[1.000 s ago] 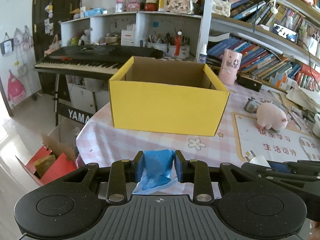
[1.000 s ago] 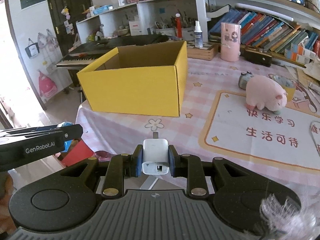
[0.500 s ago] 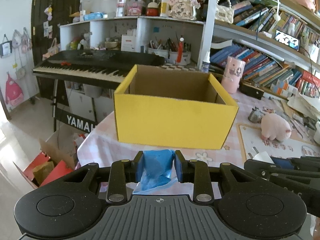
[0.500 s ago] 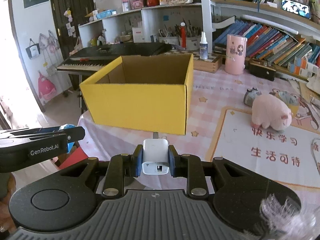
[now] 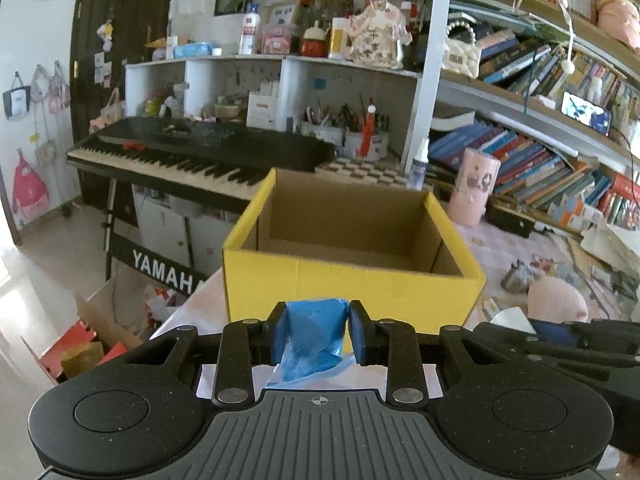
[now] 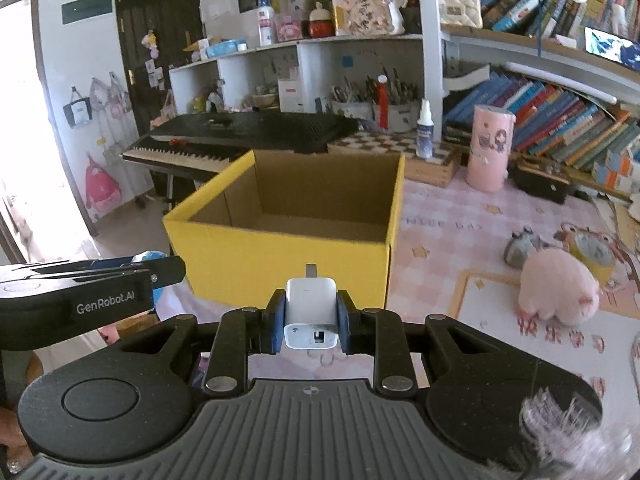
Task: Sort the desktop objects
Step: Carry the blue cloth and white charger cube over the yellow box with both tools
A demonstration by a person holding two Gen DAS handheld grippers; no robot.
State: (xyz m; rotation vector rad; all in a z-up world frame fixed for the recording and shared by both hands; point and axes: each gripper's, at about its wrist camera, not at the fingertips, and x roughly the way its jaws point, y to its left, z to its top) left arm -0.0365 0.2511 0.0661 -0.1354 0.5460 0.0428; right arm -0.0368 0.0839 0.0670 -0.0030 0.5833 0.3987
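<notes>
My left gripper (image 5: 317, 312) is shut on a crumpled blue plastic bag (image 5: 314, 340), held above the table just before the near wall of an open, empty yellow cardboard box (image 5: 352, 288). My right gripper (image 6: 310, 300) is shut on a white USB charger block (image 6: 310, 314), also in front of the same yellow box (image 6: 288, 264). The left gripper body shows at the left of the right wrist view (image 6: 92, 292); the right gripper body shows at the right of the left wrist view (image 5: 560, 344).
A pink plush pig (image 6: 558, 292) lies on the checked tablecloth (image 6: 452, 224) right of the box, with a small grey toy (image 6: 518, 248) behind it. A pink cylinder (image 6: 490, 148) and spray bottle (image 6: 424, 128) stand behind. A keyboard piano (image 5: 192, 152) stands beyond the table's left edge.
Both grippers have risen and moved closer to the yellow box, so I now look down into its empty inside. Both still hold their objects.
</notes>
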